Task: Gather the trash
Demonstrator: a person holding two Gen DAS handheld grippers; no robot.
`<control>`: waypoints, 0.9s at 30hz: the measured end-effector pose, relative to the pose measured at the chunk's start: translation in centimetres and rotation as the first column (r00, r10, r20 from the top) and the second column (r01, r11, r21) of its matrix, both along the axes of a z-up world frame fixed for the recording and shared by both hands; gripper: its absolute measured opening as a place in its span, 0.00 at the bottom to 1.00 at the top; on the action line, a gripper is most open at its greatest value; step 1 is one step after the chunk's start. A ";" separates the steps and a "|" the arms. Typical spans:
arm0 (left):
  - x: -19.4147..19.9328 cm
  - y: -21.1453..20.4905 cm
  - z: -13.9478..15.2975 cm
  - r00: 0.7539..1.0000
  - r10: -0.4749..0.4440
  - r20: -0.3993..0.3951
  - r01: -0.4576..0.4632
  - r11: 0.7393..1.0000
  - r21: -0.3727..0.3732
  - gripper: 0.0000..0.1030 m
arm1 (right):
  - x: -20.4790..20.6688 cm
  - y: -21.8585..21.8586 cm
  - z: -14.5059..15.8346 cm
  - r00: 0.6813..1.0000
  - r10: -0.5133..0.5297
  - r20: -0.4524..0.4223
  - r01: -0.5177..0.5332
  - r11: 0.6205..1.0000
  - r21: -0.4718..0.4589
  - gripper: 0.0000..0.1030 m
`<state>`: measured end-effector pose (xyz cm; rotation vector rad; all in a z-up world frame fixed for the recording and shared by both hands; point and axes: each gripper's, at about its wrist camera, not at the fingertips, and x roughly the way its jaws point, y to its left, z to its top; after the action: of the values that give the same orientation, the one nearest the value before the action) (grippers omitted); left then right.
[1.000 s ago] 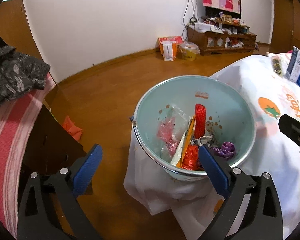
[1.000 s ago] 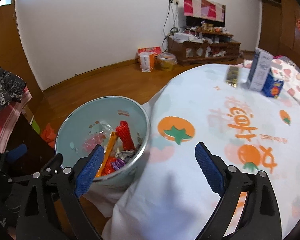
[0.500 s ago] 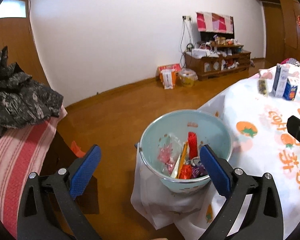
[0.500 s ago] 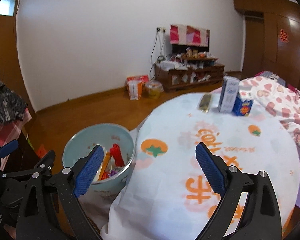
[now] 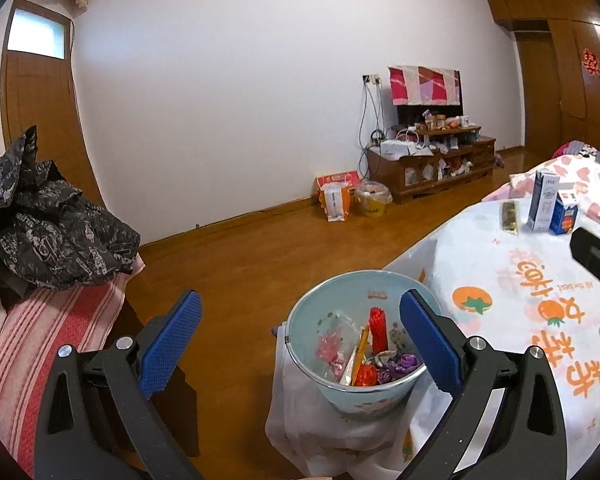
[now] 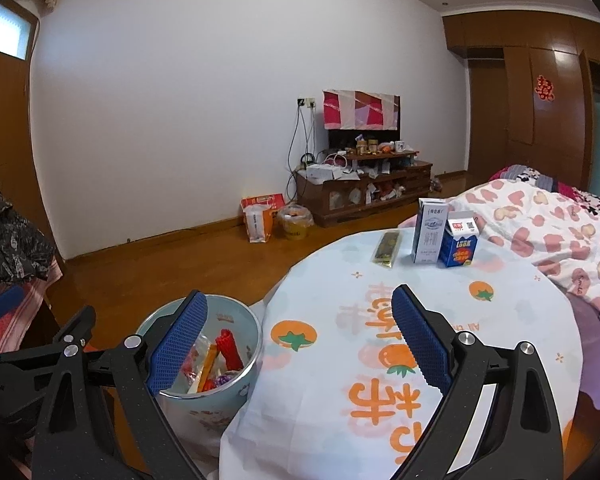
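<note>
Both grippers gape empty — left gripper (image 5: pixel 300 336); right gripper (image 6: pixel 300 334).

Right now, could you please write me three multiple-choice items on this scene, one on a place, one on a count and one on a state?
1. Where is the pale blue bucket?
A. on the floor beside the table
B. on the TV cabinet
C. on the bed

2. How many cartons stand at the far edge of the table?
A. none
B. two
C. five

3. How are the right tongs?
A. shut on a wrapper
B. open and empty
C. shut on a carton

Answers:
1 A: it stands by the tablecloth's hanging edge.
2 B: a white carton and a blue carton.
3 B: jaws wide apart, nothing between.
</note>
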<state>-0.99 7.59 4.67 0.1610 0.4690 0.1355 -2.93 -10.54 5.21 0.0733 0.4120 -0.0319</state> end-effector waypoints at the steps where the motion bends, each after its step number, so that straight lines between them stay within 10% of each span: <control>1: -0.1 0.0 0.1 1.000 -0.001 0.005 0.001 1.000 0.000 0.94 | -0.1 0.0 0.0 1.000 -0.002 0.001 0.002 1.000 0.002 0.89; 27: -0.3 0.4 0.3 1.000 0.010 0.012 -0.009 1.000 -0.011 0.94 | 0.0 0.7 -0.4 1.000 0.006 -0.008 -0.006 1.000 0.014 0.89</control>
<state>-1.25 8.00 5.01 0.1470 0.4584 0.1432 -2.91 -9.81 4.81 0.0855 0.4203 -0.0237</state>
